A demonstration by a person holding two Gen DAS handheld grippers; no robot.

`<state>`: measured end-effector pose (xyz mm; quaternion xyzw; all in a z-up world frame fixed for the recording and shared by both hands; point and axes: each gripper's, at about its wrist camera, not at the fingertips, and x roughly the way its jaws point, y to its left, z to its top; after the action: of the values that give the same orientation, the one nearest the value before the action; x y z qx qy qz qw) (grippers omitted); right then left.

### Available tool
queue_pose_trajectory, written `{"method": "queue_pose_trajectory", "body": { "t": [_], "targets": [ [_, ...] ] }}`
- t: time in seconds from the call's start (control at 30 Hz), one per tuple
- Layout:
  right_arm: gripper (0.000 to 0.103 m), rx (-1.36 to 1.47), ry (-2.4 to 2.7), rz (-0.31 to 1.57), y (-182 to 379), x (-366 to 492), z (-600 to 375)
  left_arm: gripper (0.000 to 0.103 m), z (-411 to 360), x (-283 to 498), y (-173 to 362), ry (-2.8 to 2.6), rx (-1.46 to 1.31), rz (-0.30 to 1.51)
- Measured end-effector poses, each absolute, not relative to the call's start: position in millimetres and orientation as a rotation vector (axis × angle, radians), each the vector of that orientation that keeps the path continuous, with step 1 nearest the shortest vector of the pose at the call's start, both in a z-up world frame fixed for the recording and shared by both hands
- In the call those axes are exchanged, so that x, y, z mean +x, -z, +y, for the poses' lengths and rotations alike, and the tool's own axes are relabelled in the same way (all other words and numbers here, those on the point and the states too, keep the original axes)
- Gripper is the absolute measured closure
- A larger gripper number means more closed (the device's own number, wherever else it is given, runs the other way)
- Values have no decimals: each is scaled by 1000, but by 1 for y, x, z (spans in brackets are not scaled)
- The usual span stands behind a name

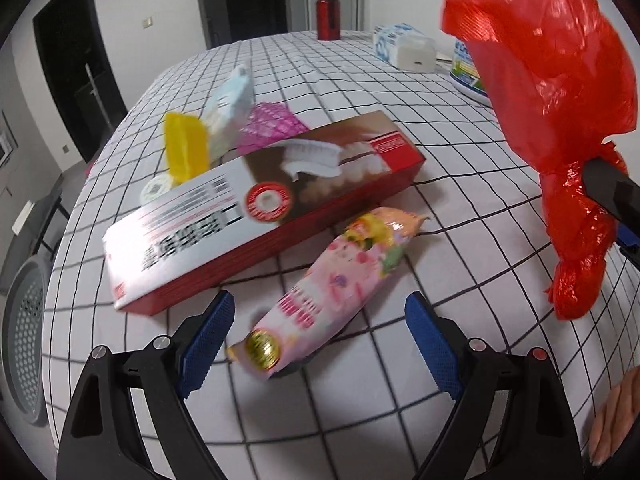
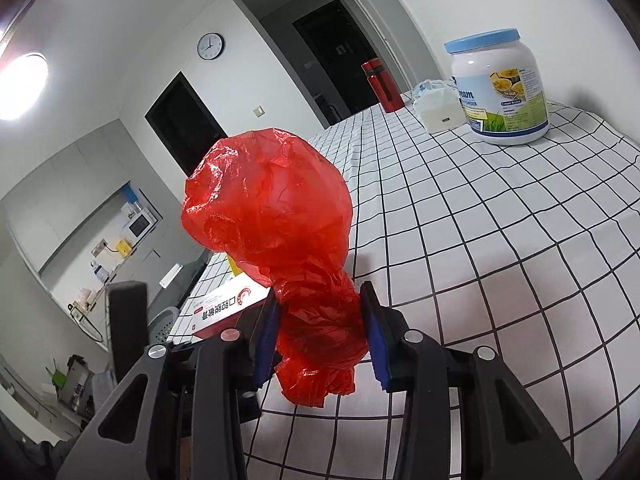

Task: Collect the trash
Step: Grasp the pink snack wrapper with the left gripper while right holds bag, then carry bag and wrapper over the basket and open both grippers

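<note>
Checked tablecloth (image 1: 460, 240) covers the table beneath both grippers. Red plastic bag (image 2: 272, 216), bunched and puffed above, rises from between the fingers of the right gripper (image 2: 320, 332), whose blue pads clamp its twisted neck; this gripper tilts gently downward over the cloth. Toothpaste box (image 1: 256, 208) lies just beyond the left fingers, ahead and to their left. Pink snack packet (image 1: 332, 292) lies between the widely parted fingers of the left gripper (image 1: 320, 340), its near end inside the gap, pads not touching it; this gripper points steeply down. Beyond the box sit a yellow piece (image 1: 186, 144), a pale blue packet (image 1: 232, 100) and pink mesh (image 1: 272, 124).
</note>
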<state>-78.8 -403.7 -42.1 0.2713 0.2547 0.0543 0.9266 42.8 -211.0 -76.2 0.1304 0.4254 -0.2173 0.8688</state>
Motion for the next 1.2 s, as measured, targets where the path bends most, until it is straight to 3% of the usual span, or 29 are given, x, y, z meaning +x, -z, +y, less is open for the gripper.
{"method": "queue_pose_trajectory", "body": {
  "t": [0.33, 0.4, 1.2],
  "targets": [
    [65, 559, -109, 528, 44, -78, -404, 73, -216, 40, 78, 524, 254, 928],
    [65, 557, -108, 531, 45, -77, -403, 78, -213, 34, 76, 531, 245, 929],
    [65, 486, -158, 607, 35, -64, -336, 81, -96, 2, 21, 393, 76, 803]
  ]
}}
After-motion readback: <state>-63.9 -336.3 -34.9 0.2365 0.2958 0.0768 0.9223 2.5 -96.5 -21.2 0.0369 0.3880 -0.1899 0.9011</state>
